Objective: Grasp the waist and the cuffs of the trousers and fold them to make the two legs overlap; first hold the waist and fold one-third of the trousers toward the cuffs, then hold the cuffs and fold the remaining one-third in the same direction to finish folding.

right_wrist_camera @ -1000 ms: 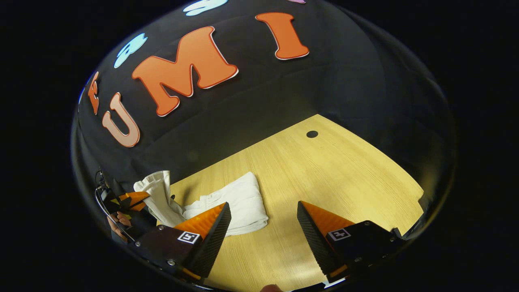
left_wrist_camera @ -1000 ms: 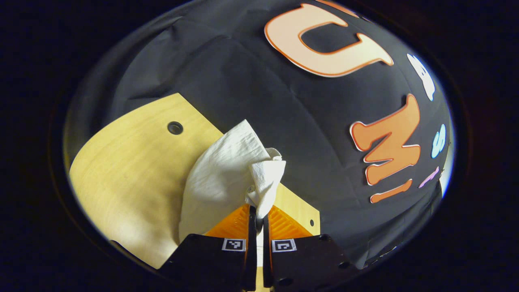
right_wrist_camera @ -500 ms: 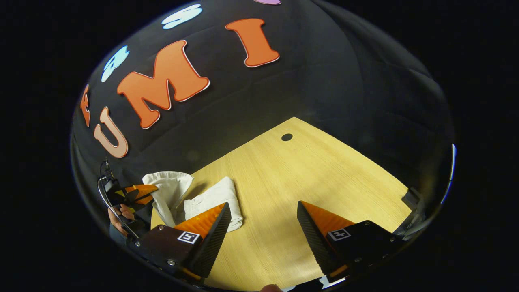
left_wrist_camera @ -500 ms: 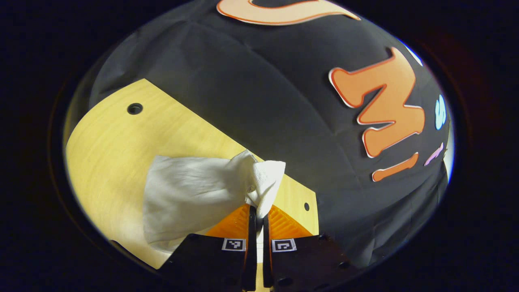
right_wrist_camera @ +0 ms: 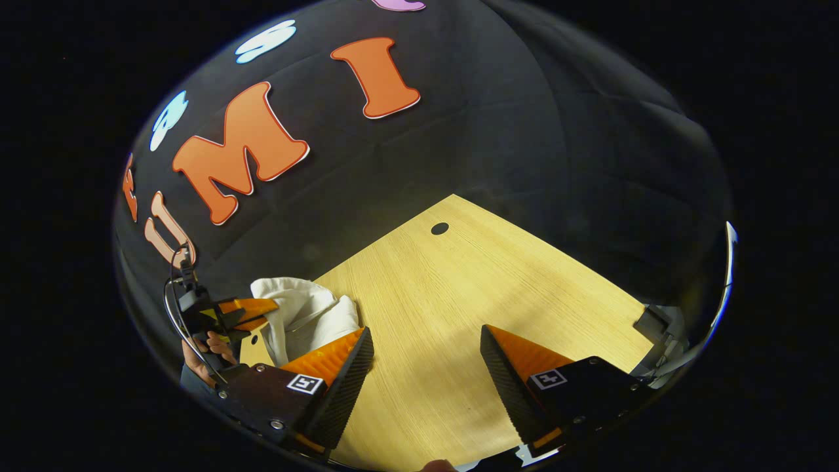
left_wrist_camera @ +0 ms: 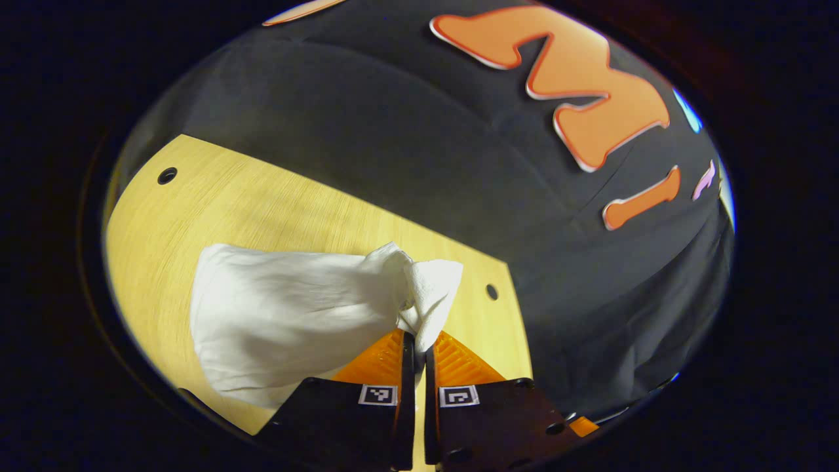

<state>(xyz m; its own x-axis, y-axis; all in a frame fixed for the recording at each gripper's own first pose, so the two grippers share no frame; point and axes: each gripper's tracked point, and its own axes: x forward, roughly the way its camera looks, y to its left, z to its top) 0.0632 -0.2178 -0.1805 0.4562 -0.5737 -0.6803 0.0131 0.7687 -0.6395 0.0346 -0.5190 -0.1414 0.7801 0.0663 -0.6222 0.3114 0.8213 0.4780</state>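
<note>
Your left tool (left_wrist_camera: 414,337) is clamped on a bunched edge of the white trousers (left_wrist_camera: 288,314), which drape from it over the counter (left_wrist_camera: 262,203). Your right tool (right_wrist_camera: 426,344) stands wide with nothing between its fingers, over the counter, the trousers just beside it.

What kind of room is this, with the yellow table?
Probably a small recording booth: black cloth walls close around a pale wooden table, where the left gripper pinches white cloth trousers and the right gripper waits open.
</note>
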